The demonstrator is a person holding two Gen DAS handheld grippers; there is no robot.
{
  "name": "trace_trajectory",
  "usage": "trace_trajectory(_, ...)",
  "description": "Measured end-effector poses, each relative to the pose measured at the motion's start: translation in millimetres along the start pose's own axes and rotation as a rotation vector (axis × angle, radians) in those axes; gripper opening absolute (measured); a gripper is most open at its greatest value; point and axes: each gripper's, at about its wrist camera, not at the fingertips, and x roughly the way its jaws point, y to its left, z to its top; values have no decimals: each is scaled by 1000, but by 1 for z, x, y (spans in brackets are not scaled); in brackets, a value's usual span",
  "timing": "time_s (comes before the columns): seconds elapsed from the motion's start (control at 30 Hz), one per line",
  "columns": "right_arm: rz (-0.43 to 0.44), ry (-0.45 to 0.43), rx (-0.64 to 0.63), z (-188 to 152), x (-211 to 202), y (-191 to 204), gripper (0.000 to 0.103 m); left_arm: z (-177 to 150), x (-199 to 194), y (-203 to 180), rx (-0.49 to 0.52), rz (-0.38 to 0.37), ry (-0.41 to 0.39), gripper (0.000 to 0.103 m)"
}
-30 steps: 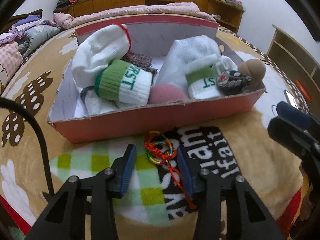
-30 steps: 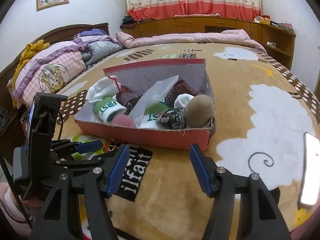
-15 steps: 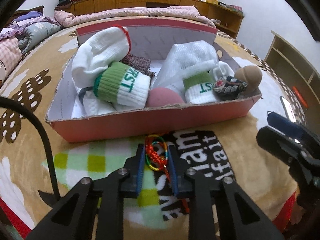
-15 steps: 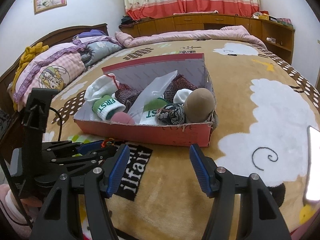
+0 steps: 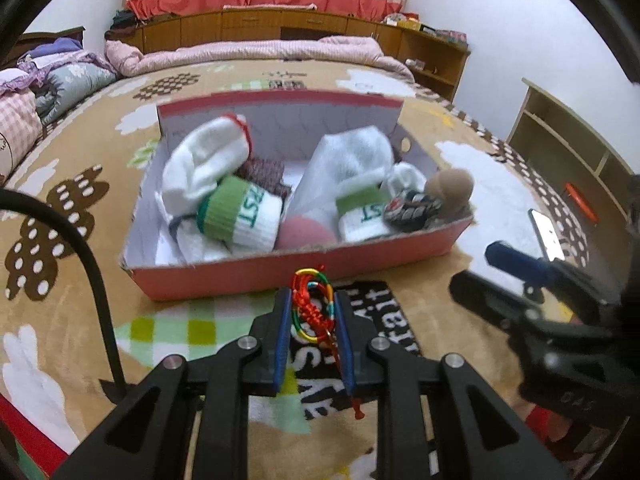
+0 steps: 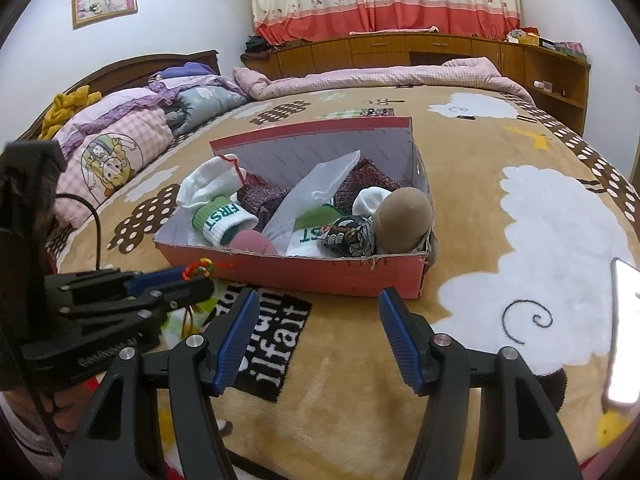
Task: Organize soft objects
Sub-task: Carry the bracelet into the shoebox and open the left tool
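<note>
My left gripper point(image 5: 312, 300) is shut on a knotted cord of red, green and yellow loops point(image 5: 309, 280), lifted just off the blanket in front of the red cardboard box point(image 5: 240, 276). A red tail of the cord hangs down between the fingers. The box holds white socks with green bands point(image 5: 240, 216), a pink ball point(image 5: 304, 232), a patterned pouch point(image 5: 412, 208) and a brown ball point(image 5: 450, 188). In the right wrist view my right gripper point(image 6: 316, 304) stands open above the blanket before the box point(image 6: 320, 276), with nothing between its fingers. The left gripper point(image 6: 192, 280) shows there at the left with the cord point(image 6: 200, 266).
The box sits on a tan patterned blanket point(image 6: 520, 208) that covers a bed. A phone point(image 6: 624, 332) lies on the blanket to the right. Pillows and folded quilts point(image 6: 120, 148) are piled at the left. A black cable point(image 5: 92, 272) arcs beside my left gripper.
My left gripper closed on the cord lying on the blanket, then rose with it toward the box's front wall. The right gripper has kept still.
</note>
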Motion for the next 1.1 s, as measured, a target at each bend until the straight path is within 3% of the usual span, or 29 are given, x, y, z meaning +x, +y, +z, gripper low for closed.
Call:
trace_trajectory(0.33,3,-7,-7,5,-2,3,64,28,-27,2,21,16,-87,21)
trace_trajectory(0.6,2,-4,-8,8,0,2,64,56,-20,11,19,31,-106,22)
trace_trajectory(1.1,-5,5,-5,10,5,-3,64,66,36,22,-5,68,-12,23)
